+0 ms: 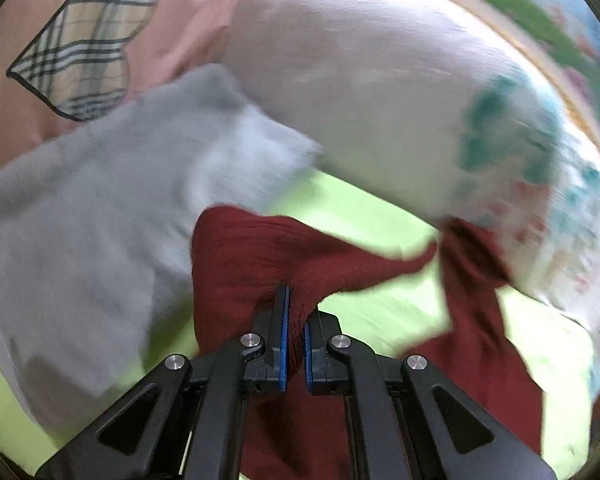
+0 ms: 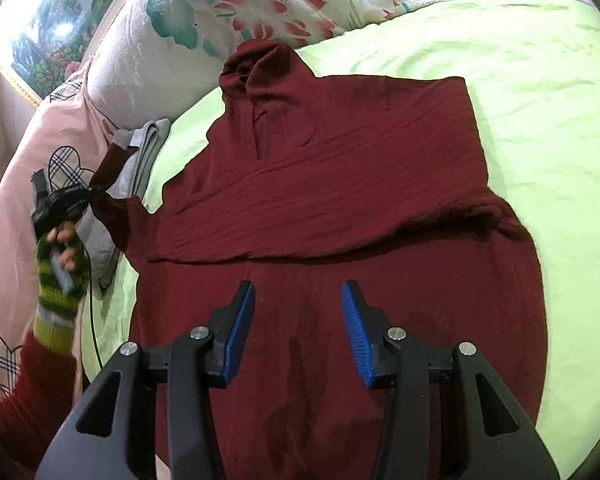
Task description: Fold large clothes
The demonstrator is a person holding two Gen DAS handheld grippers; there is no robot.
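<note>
A: What is seen nearest in the right wrist view?

B: The right tool (image 2: 298,300) is seen with its blue pads held well apart and nothing between them. It is held over the lower body of the dark red sweater (image 2: 340,220).

A: And how is the sweater laid?

B: It is spread on the green bed sheet (image 2: 540,100), with one sleeve folded across the chest and the high collar turned toward the pillows. The other sleeve is drawn out to the side, off the sheet.

A: By what is that sleeve held?

B: By the left tool (image 2: 94,191), which is gripped in a hand in a green striped glove (image 2: 58,264). In the left wrist view the left tool (image 1: 296,312) is shown clamped shut on a fold of the sweater (image 1: 252,248), the red cloth pinched between the blue pads.

A: What is found beyond it?

B: A folded grey garment (image 1: 100,208) is seen just beside the lifted sleeve, blurred. Behind it a pink duvet with a plaid heart (image 1: 84,48) is shown, and a white pillow with a floral print (image 1: 360,92) is laid next to it. Farthest off, a framed landscape picture (image 2: 56,28) is seen against the wall.
</note>
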